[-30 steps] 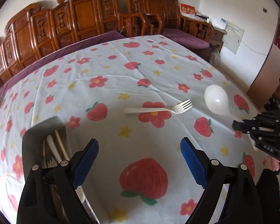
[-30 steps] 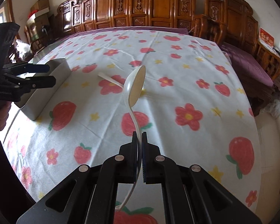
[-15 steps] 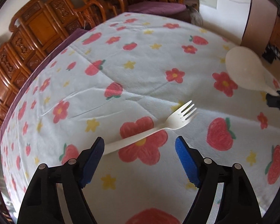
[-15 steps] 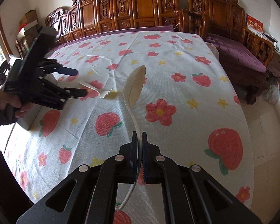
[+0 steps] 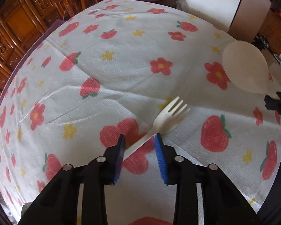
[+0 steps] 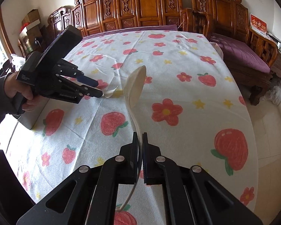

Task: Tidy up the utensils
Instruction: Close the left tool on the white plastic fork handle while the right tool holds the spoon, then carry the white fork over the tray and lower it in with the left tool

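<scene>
My left gripper (image 5: 139, 138) tips steeply down, jaws just narrowing around the white plastic fork (image 5: 166, 120) lying on the strawberry tablecloth (image 5: 106, 86); my right gripper (image 6: 140, 140) clamps the white plastic spoon (image 6: 134, 86) aloft.

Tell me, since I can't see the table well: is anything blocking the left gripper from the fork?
Nothing visible. The left gripper is down at the fork, its jaws just closing around the handle; only tablecloth surrounds it.

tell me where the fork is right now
The fork lies on the strawberry tablecloth, its handle between the left tongs, which have just been closing. The spoon hangs to its right in the left wrist view.
</scene>
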`<state>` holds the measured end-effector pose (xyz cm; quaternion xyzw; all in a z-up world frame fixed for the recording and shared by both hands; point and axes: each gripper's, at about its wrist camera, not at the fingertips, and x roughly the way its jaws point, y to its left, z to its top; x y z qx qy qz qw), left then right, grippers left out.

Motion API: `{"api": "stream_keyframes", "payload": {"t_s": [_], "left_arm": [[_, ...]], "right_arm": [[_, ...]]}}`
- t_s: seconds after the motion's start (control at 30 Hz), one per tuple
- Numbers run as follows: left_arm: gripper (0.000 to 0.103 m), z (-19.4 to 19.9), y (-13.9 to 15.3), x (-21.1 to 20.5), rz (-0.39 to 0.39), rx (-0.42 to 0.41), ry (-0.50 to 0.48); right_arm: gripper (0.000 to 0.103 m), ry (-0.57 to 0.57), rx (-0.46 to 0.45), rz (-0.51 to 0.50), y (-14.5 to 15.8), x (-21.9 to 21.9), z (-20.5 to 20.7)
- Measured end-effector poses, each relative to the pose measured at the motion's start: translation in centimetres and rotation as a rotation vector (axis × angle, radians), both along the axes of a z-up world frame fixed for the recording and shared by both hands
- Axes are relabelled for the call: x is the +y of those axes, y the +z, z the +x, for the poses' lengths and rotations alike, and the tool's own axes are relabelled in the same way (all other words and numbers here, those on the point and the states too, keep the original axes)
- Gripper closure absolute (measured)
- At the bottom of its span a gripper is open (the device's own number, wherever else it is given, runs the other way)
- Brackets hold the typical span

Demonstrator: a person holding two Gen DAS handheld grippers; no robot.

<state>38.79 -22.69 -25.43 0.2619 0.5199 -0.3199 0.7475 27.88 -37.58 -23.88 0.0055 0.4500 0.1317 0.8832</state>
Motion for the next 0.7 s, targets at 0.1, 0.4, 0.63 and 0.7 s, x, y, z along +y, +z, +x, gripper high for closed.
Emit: {"api": "stream_keyframes", "payload": {"t_s": [0.1,0.4,0.63,0.7], "left_arm": [[0.097,-0.8,0.0,0.0,0.000,0.027,-0.004],[0.098,-2.8,0.6,1.5,0.025,-0.003,0.076],[0.098,-4.3,2.9,3.8,0.009,-0.050,0.179],[0.098,-5.0,4.0,4.6,0.003,-0.068,0.201]], "right_arm": [[0.098,0.005,-0.002,-0.002,0.1,0.1,0.0],[0.098,0.033,-0.027,-0.003,1.1,1.1,-0.3],[0.098,0.060,-0.055,-0.001,2.6,2.5,-0.7],[0.098,0.073,-0.065,-0.003,3.1,3.3,-0.9]]}}
